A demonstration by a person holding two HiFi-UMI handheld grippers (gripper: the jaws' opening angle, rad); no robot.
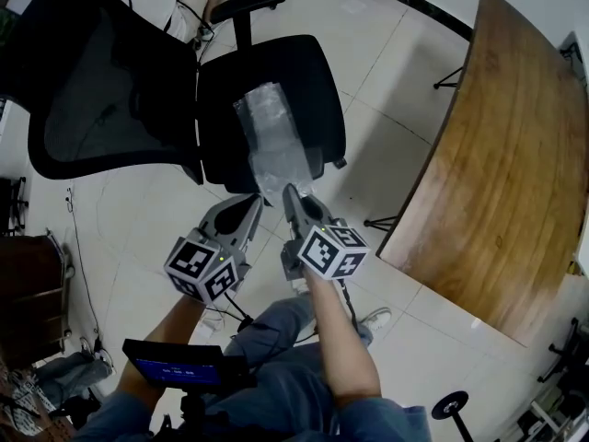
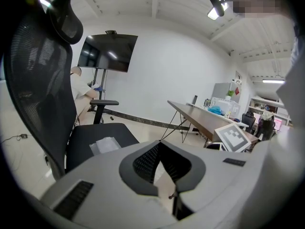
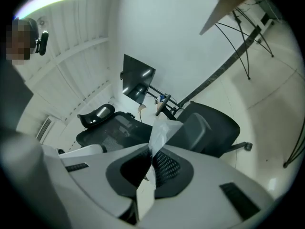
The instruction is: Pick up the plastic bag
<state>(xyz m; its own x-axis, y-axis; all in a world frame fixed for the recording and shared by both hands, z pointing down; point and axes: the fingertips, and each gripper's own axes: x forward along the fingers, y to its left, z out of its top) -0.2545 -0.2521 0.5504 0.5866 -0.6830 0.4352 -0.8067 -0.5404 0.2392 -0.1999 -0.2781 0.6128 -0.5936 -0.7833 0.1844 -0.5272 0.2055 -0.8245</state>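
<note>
backrest: black mesh, seen at the far left of the head view and joined to the seat beside it.
seat: a black padded office-chair seat, on which the task's thing is laid.
floor: pale tiles crossed by thin joints, spread under the chair and the table.
table: a curved wooden top on thin dark legs, set at the right, apart from the chair.
room beyond: a dark screen on a stand is seen against a white wall in the left gripper view.
plastic bag: clear, crinkled, long and narrow. It is stretched lengthwise over the seat, with its near end drawn past the seat's front edge. In the left gripper view its far part is seen lying flat on the cushion.
left gripper: held just beside the right one at the seat's front edge. Its jaw tips are brought together and nothing is pinched between them.
right gripper: its jaws are pressed together on the near end of the plastic bag. In the right gripper view the film is seen standing up from between the pads.
</note>
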